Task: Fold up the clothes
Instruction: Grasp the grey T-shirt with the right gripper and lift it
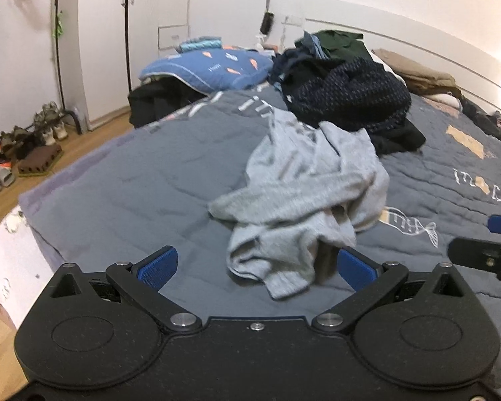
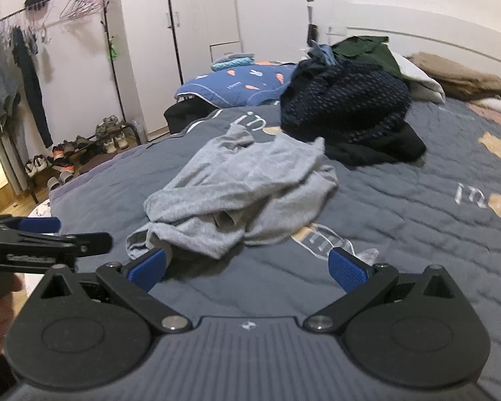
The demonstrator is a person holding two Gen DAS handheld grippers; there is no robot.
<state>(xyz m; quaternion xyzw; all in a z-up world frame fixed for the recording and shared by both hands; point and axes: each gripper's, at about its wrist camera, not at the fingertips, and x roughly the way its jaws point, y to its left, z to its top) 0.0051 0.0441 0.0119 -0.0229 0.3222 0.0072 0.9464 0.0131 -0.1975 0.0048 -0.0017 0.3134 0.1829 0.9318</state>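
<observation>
A crumpled light grey garment (image 1: 300, 197) (image 2: 240, 190) lies bunched on the grey quilted bed cover (image 1: 123, 200) (image 2: 400, 220). My left gripper (image 1: 255, 267) stands open just short of the garment's near hem, whose edge droops between the blue pads without touching them. My right gripper (image 2: 247, 269) is open too, a little in front of the garment, nothing between its fingers. The left gripper (image 2: 50, 234) shows in the right wrist view at the left edge, and the right gripper (image 1: 484, 250) at the right edge of the left wrist view.
A pile of dark clothes (image 1: 347, 93) (image 2: 347, 107) sits behind the grey garment. A blue patterned pillow (image 1: 207, 67) lies at the bed's far left. Tan folded fabric (image 2: 461, 77) rests by the headboard. Shoes (image 1: 26, 143) and a clothes rack (image 2: 50, 67) stand on the floor to the left.
</observation>
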